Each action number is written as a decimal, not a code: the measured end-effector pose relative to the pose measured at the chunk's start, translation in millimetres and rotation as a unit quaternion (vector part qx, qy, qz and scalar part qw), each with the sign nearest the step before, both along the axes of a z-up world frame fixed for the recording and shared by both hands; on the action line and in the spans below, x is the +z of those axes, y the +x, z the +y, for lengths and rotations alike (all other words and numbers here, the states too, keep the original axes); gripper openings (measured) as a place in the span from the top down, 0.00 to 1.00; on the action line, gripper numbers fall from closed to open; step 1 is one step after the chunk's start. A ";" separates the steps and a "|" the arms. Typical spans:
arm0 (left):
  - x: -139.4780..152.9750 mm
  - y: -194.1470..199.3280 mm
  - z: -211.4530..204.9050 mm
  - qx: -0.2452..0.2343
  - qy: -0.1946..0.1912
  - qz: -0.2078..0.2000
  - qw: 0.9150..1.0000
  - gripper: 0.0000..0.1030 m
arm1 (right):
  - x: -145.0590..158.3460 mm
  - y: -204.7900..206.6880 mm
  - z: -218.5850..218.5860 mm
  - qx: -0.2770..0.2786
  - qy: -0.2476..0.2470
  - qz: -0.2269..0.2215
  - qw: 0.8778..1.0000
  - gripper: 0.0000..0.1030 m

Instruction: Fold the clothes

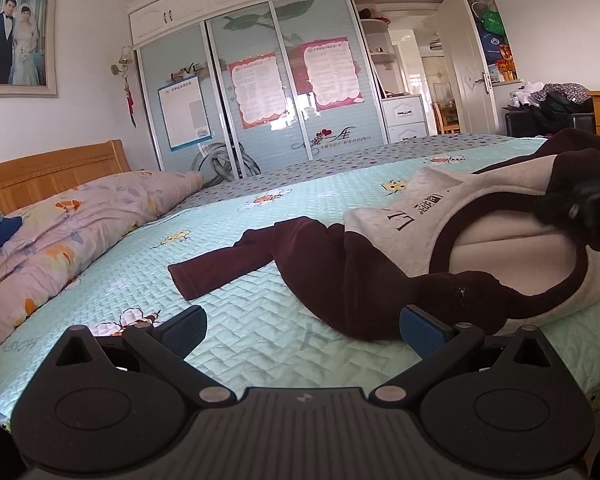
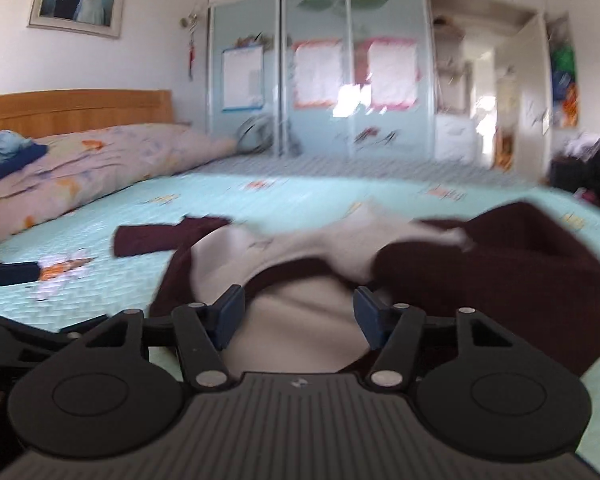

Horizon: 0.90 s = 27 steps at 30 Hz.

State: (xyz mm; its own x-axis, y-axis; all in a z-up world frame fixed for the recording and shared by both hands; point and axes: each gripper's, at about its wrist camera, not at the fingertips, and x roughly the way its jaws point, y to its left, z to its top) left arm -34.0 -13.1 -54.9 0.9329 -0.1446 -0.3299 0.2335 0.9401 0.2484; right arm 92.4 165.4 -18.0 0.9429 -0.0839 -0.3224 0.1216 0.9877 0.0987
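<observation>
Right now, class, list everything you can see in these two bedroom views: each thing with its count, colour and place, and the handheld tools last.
sweater: one, maroon and grey, spread crumpled on the bed, one sleeve stretched toward the quilt
bedspread: one, pale green with cartoon prints, covering the bed
quilt: one, lilac floral, bundled along the headboard side
headboard: one, orange-brown wood, against the wall
folded clothes: small pile, blue, on the quilt
wardrobe: one, pale blue sliding doors with posters stuck on, behind the bed
framed photo: one, pale frame, on the wall above the headboard
door: one, white, standing open
left tool: open, over the bedspread beside the sweater
right tool: open, at the sweater's neck opening
</observation>
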 end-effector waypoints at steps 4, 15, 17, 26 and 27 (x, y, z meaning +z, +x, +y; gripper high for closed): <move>0.4 -1.7 0.6 -0.002 -0.003 0.000 1.000 0.01 | -6.0 12.3 15.1 0.036 0.032 0.031 0.998 0.43; -4.2 -1.4 -1.4 -0.008 0.002 0.007 1.000 0.01 | -48.2 46.8 -19.4 -0.020 0.185 0.043 0.982 0.44; -5.2 -1.7 -2.2 -0.009 0.005 0.007 1.000 0.01 | -50.2 53.1 -21.8 -0.035 0.189 0.016 0.981 0.44; -7.9 -0.4 -0.6 -0.008 0.008 0.013 1.000 0.01 | -27.6 29.5 -17.6 -0.111 0.136 -0.151 0.973 0.43; -7.9 -0.8 -0.8 -0.009 0.009 0.012 1.000 0.01 | -22.1 23.1 -17.6 -0.118 0.131 -0.169 0.970 0.43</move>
